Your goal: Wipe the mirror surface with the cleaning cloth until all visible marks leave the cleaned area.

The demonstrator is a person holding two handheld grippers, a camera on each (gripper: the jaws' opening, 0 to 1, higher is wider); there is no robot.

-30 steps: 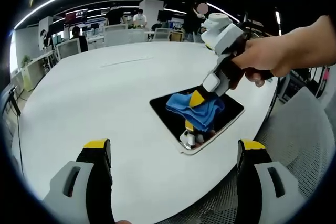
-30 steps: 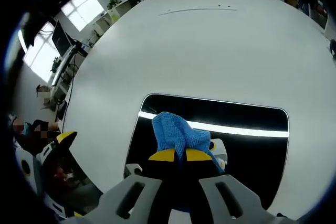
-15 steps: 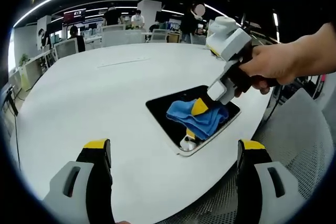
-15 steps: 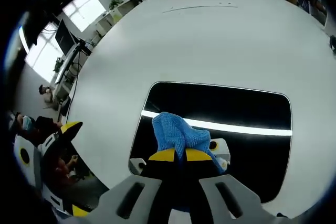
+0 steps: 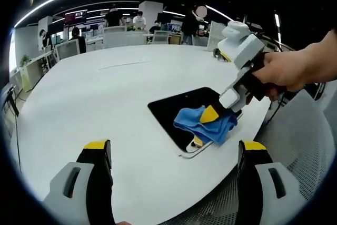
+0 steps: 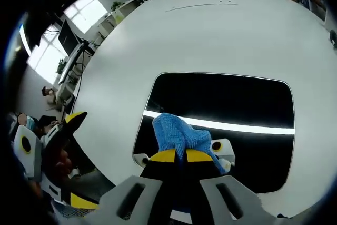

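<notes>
Right hand-held gripper [image 6: 176, 156] clamped tight on the cloth [image 6: 179, 136], yellow tips pinched together with blue folds bunched above and around them. Pressed down onto the mirror [image 6: 231, 104], near its closer edge in the right gripper view, cloth flat against the glass so the wipe bites. Seen from the left gripper view too: right hand-held gripper [image 5: 210, 114] angled steeply down from a hand [image 5: 287, 69], cloth [image 5: 205, 125] spread under the tips at the mirror's [image 5: 179, 110] corner nearest the bench edge. Steep angle probably for pressure, weight straight through the cloth.

Left hand-held gripper [image 5: 171, 151] wide open, holding nothing, jaws far apart and hovering above the bench [image 5: 89, 93], well clear of the mirror. Held back, likely to keep the whole job in frame. Also peeking into the right gripper view at lower left, left hand-held gripper [image 6: 58, 146] off beyond the bench rim.

Mirror lying flat on the white bench [image 6: 210, 30], close to its rounded edge, dark glass throwing back a bright strip of ceiling light. No marks readable on the glass from here, too dark to tell. Judging by that, wiping under way, end state not confirmable. Risk worth watching: mirror close to the rim, a hard stroke could nudge it off.
</notes>
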